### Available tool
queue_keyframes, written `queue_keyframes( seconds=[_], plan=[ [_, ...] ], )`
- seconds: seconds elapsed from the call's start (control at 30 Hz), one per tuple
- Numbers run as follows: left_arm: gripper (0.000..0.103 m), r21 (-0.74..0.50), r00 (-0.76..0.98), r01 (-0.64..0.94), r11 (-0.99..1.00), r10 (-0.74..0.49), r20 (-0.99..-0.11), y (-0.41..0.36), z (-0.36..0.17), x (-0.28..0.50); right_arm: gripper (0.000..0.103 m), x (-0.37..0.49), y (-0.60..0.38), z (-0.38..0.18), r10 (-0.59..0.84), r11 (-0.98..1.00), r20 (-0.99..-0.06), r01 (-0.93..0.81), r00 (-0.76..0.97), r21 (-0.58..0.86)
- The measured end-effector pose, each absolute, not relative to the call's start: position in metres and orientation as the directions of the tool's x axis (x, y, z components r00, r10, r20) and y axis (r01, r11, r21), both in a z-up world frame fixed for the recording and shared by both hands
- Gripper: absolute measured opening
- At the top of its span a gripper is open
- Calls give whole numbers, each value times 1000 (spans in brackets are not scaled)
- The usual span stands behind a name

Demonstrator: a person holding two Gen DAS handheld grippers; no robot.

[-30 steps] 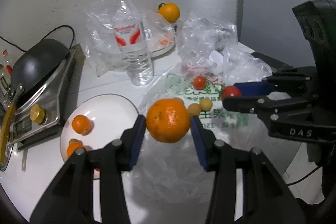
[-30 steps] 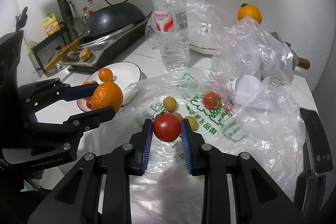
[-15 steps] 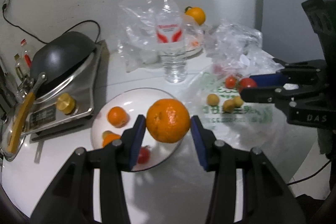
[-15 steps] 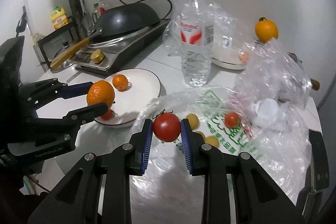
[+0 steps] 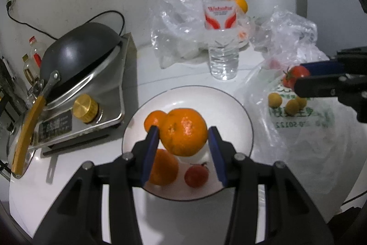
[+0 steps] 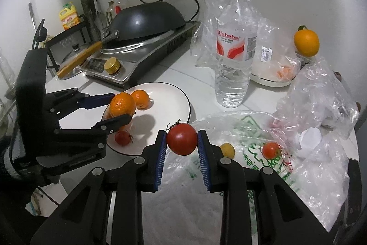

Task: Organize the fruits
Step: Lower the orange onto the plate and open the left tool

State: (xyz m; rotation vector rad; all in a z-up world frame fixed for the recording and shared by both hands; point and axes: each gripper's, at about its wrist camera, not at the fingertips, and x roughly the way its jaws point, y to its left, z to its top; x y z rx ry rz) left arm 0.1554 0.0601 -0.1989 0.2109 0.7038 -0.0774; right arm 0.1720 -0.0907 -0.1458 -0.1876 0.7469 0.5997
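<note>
My left claw (image 5: 183,141) is clamped on a big orange (image 5: 183,131), held over the white plate (image 5: 243,114) on the desk (image 5: 160,75). On the plate lie two more oranges (image 5: 154,121) and a small tomato (image 5: 196,175). My right claw (image 6: 182,147) is clamped on a red tomato (image 6: 182,139), held above the plastic bag (image 6: 229,199) just right of the plate. On the bag lie a yellow fruit (image 6: 227,150) and another small tomato (image 6: 270,150). A water bottle (image 6: 234,47) stands behind.

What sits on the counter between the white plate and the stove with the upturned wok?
Nothing. In the right wrist view, only bare white counter separates the white plate from the stove; the left wrist view shows the same gap.
</note>
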Motion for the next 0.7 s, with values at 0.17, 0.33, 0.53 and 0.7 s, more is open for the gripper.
queue_keyframes(
  seconds=[0.17,0.33,0.53,0.7],
  plan=[
    [45,169,745,141,975,8,-667,62,-208,166,29,181,-88,-151,451,812,-692,-581,563,56],
    [45,192,723,142,971,31,-690,62,-219,176,29,190,-86,-157,457,808,-699,-586,550,67],
    [46,203,695,171,964,28,-718,57,-226,181,29,196,-81,-159,457,803,-704,-592,543,65],
    [46,193,707,162,968,22,-707,59,-223,180,29,200,-74,-160,450,800,-712,-598,539,53]
  ],
)
